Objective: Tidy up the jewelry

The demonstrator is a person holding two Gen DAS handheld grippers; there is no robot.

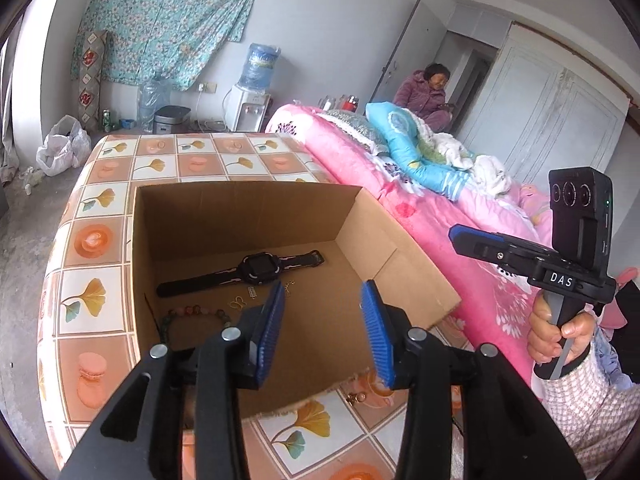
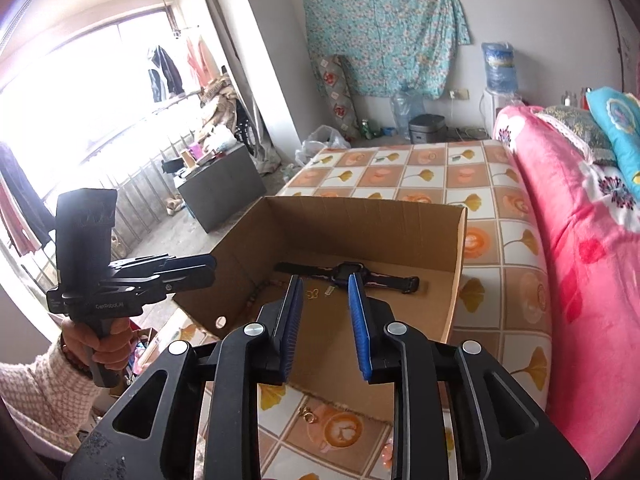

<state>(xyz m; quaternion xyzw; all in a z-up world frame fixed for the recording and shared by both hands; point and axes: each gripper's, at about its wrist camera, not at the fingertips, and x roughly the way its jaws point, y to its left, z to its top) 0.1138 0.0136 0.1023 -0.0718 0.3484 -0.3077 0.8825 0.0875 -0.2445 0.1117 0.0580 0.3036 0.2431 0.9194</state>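
Observation:
An open cardboard box (image 1: 248,208) (image 2: 456,264) stands on the tiled table. Inside lie a black watch (image 1: 256,270) (image 2: 348,274), a bead bracelet (image 1: 192,314), a gold butterfly charm (image 1: 237,303) (image 2: 313,293) and a small silver piece (image 1: 252,290). My left gripper (image 1: 323,300) is open and empty, held above the box's near edge. My right gripper (image 2: 322,292) is open and empty, also over the box's near side; it shows at the right of the left wrist view (image 1: 454,234). A small gold piece (image 1: 354,398) (image 2: 307,414) lies on the table in front of the box.
The table (image 1: 96,240) (image 2: 516,240) carries a tile-pattern cloth. A pink bed (image 1: 420,200) (image 2: 592,280) adjoins its right side. A person (image 1: 430,94) sits at the back. A water dispenser (image 1: 252,92) and bags stand by the far wall.

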